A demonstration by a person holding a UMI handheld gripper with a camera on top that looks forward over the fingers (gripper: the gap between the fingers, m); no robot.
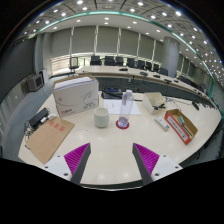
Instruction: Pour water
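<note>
- The task's things stood far ahead of me, near the middle of the pale table (110,160): a tall clear bottle (127,101) upright, and just in front of it a low round cup (123,122) with a reddish rim.
- A small white cup (102,118) sat just left of the round one, apart from it.
- My gripper (112,157) hung over the near part of the table, well short of the bottle, with nothing between the fingers.
- My fingers stood wide apart, the magenta pads (77,154) facing each other across bare tabletop.
- Behind the white cup, to the far left, a large white box (76,95) rested on the table.
- At the near left lay a flat brown cardboard sheet (48,139), touching the table edge.
- A dark object (38,119) lay further left, too small for me to tell what it was.
- On the right a red tray (182,125) lay slanted, with a small white item (161,123) just left of it.
- A pale box (154,99) stood beyond those, right of the bottle.
- Past the table ran a long row of desks with dark chairs (115,63), under curtained windows and ceiling lights.
</note>
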